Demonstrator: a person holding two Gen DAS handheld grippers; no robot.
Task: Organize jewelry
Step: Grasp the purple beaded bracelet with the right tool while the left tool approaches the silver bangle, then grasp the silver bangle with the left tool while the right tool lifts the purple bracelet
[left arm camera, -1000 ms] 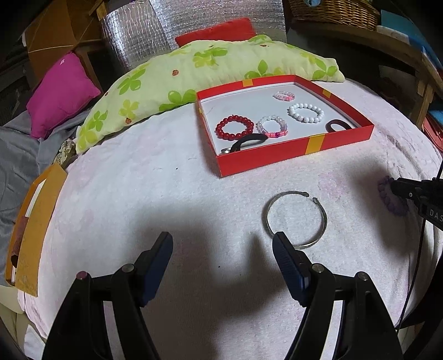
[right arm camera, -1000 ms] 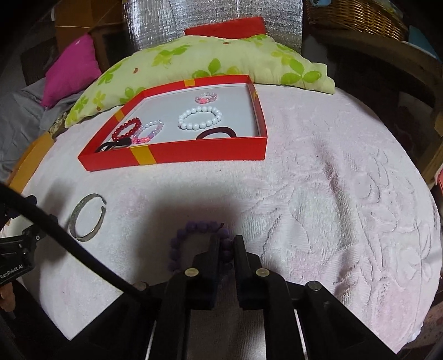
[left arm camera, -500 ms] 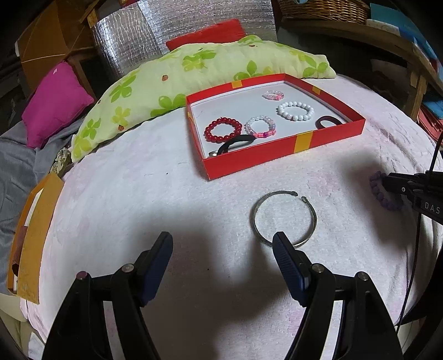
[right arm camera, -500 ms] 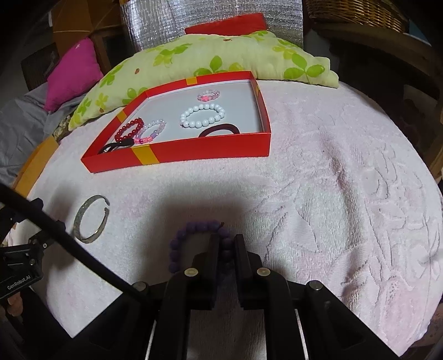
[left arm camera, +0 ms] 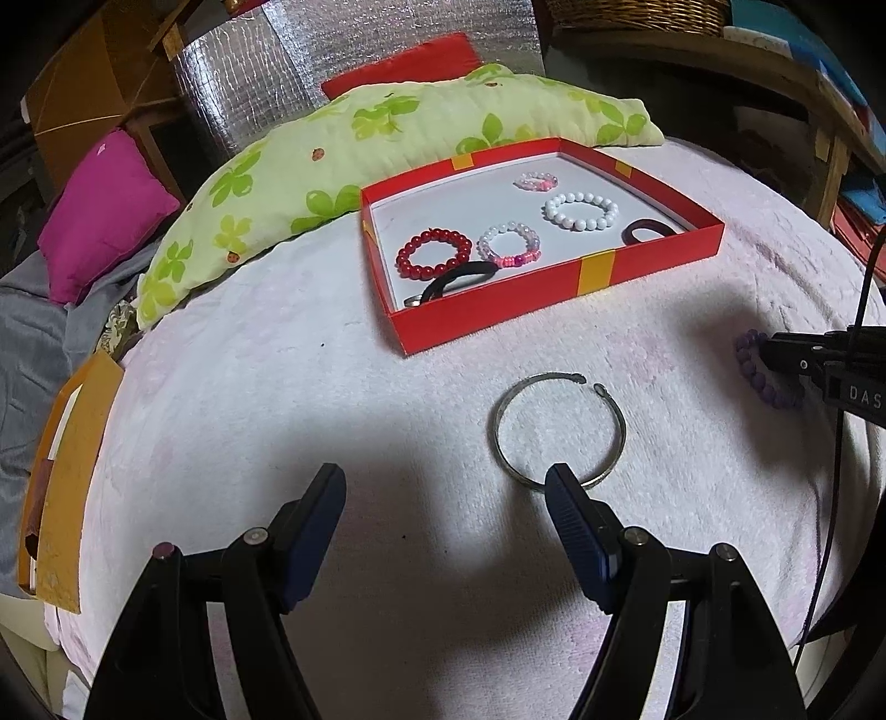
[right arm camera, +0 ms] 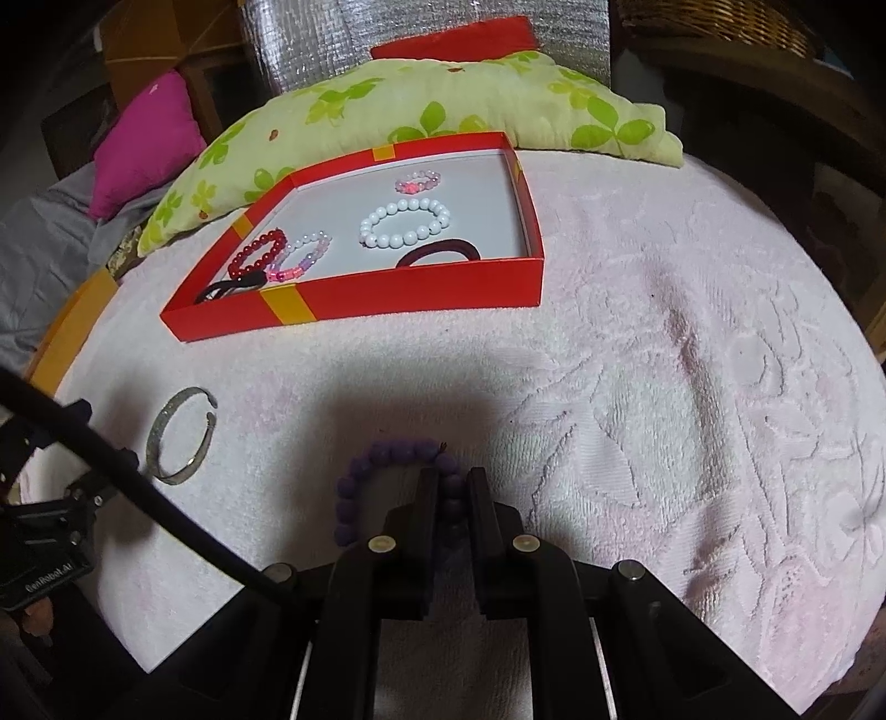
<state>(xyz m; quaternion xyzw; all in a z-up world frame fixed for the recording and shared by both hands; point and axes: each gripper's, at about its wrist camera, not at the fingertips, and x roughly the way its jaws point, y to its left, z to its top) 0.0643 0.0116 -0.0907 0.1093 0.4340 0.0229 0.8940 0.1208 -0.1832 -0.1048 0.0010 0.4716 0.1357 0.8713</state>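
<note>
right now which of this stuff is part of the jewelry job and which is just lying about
Job: purple bead bracelet clamped in the right gripper; silver bangle on the blanket before the open left gripper; red box holding bracelets and hair ties.

Lying about: green leaf pillow, magenta cushion, wicker basket.

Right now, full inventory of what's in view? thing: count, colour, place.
box: 1, red with yellow bands, on the blanket ahead
red bead bracelet: 1, in box
clear-pink bead bracelet: 1, in box, right of the red one
white bead bracelet: 1, in box
small pink bracelet: 1, in box, far side
black hair tie: 1, box, near wall
dark hair tie: 1, maroon, box, right end
bangle: 1, silver, open-ended, on blanket
purple bead bracelet: 1, pinched between right fingers
blanket: 1, pale pink
pillow: 1, green floral
cushion: 1, magenta
left gripper: open, right finger over bangle rim
right gripper: shut
</note>
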